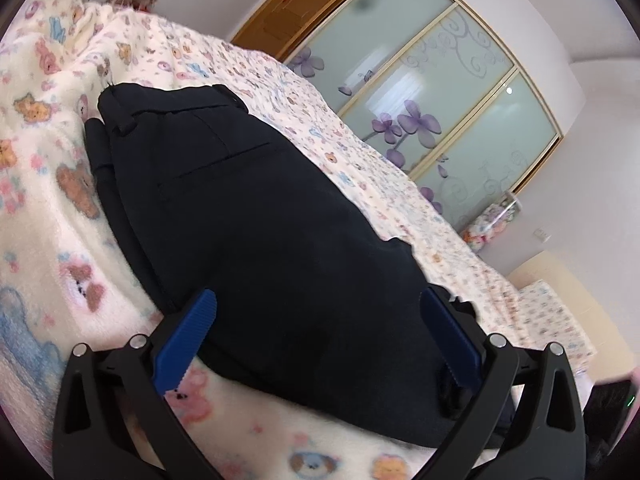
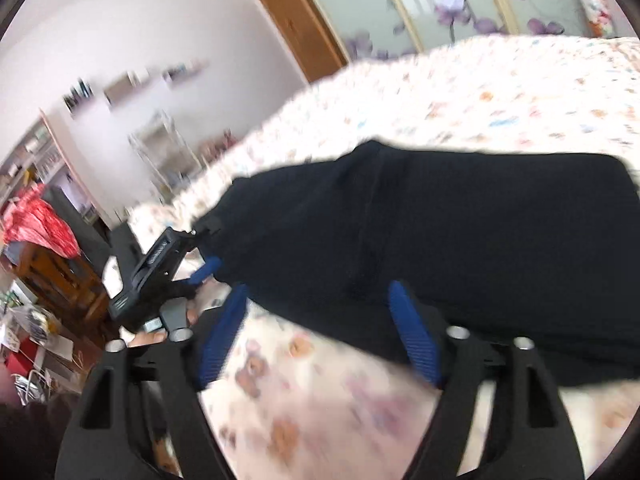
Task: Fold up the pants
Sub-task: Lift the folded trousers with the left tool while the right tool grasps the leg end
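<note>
Left wrist view shows the black pants folded on the bed, both grippers' fingers wide and empty, so maybe one small fold is left.

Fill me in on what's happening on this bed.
A person is folding dark pants on a bed covered by a teddy-bear blanket, with a two-finger gripper in each hand. The pants lie folded in a compact bundle, waistband at the far end. The left gripper and the right gripper both stand open at the bundle's near edge, pinching nothing. The right wrist view is blurred.
</note>
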`<state>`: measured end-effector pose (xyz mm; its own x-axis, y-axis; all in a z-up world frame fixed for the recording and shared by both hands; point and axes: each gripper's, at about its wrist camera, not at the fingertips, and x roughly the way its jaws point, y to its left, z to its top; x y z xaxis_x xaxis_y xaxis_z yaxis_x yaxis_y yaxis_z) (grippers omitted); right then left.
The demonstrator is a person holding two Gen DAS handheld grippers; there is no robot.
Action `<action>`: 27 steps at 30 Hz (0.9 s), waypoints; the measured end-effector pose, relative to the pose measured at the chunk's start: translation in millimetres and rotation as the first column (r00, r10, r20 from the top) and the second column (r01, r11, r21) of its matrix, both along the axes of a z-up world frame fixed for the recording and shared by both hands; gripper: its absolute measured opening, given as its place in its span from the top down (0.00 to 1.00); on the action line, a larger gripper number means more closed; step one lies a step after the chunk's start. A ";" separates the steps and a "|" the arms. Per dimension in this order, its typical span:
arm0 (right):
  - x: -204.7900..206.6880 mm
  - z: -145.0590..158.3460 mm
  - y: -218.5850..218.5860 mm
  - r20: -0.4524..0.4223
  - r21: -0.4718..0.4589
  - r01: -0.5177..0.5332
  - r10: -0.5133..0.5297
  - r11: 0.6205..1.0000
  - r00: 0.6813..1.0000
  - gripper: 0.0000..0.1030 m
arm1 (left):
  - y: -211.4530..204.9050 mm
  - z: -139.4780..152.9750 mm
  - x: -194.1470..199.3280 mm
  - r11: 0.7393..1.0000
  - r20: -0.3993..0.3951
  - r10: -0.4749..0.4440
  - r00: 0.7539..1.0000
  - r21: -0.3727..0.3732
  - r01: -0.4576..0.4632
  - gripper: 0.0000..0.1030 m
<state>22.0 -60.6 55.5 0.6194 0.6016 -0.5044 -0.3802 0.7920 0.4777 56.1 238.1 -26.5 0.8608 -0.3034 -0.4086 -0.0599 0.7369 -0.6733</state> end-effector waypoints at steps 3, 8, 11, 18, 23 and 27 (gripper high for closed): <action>-27.8 4.1 -47.2 0.059 0.022 0.046 -0.047 0.999 0.997 0.18 | 18.7 14.5 -11.2 0.990 0.011 -0.047 0.999 -0.136 0.048 0.02; -48.4 -19.5 -137.4 0.026 0.137 0.230 -0.236 0.963 0.972 0.18 | 72.0 21.6 -12.1 0.914 -0.008 -0.042 0.999 -0.404 0.035 0.02; -50.3 -49.4 -168.3 -0.061 0.268 0.302 -0.297 0.915 0.953 0.18 | 82.2 6.8 1.6 0.877 -0.116 -0.082 0.990 -0.480 0.017 0.02; -46.6 -66.8 -178.1 -0.095 0.378 0.311 -0.297 0.872 0.950 0.17 | 69.8 -5.5 16.7 0.924 -0.285 -0.008 0.958 -0.370 -0.102 0.02; -49.0 -72.3 -182.9 -0.095 0.406 0.306 -0.293 0.861 0.951 0.17 | 71.0 -15.1 43.7 0.935 -0.431 0.017 0.902 -0.313 -0.167 0.02; -52.1 -77.2 -187.2 -0.092 0.428 0.303 -0.292 0.851 0.952 0.17 | 72.4 -4.6 47.1 0.922 -0.355 0.005 0.935 -0.360 -0.142 0.02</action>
<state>-30.0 -247.8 -21.7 0.7954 0.5507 -0.2529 -0.1442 0.5774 0.8036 103.2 310.5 -31.2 0.7149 -0.4331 -0.5489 -0.3794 0.4191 -0.8248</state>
